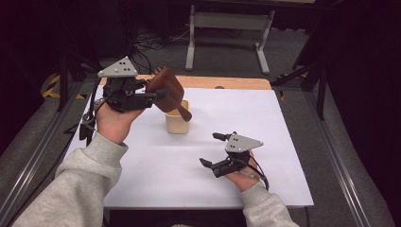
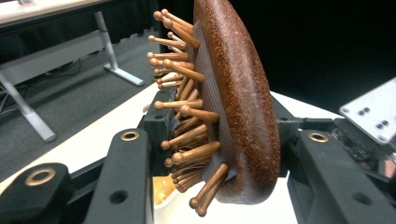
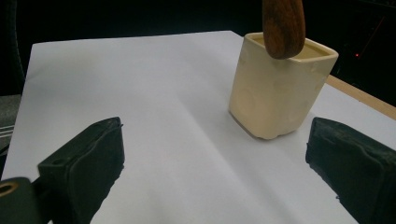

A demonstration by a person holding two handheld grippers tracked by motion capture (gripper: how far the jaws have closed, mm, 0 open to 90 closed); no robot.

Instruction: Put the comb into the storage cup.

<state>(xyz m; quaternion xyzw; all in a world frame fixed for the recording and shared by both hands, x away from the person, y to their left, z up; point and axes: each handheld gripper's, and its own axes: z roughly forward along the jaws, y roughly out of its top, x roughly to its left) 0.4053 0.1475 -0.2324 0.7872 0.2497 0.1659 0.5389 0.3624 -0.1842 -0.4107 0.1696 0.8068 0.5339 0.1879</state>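
A brown wooden hairbrush with round-tipped wooden bristles hangs tilted in the air, and my left gripper is shut on its oval head. Its handle tip points down over the rim of a cream square cup that stands on the white table sheet. The cup is upright and apart from both grippers. My right gripper rests low on the sheet to the right of the cup, jaws wide apart with nothing between them.
The white sheet covers a wooden table whose bare far edge shows behind the cup. Beyond it stand a grey metal table frame and cables on a dark floor. Metal rails run along both sides.
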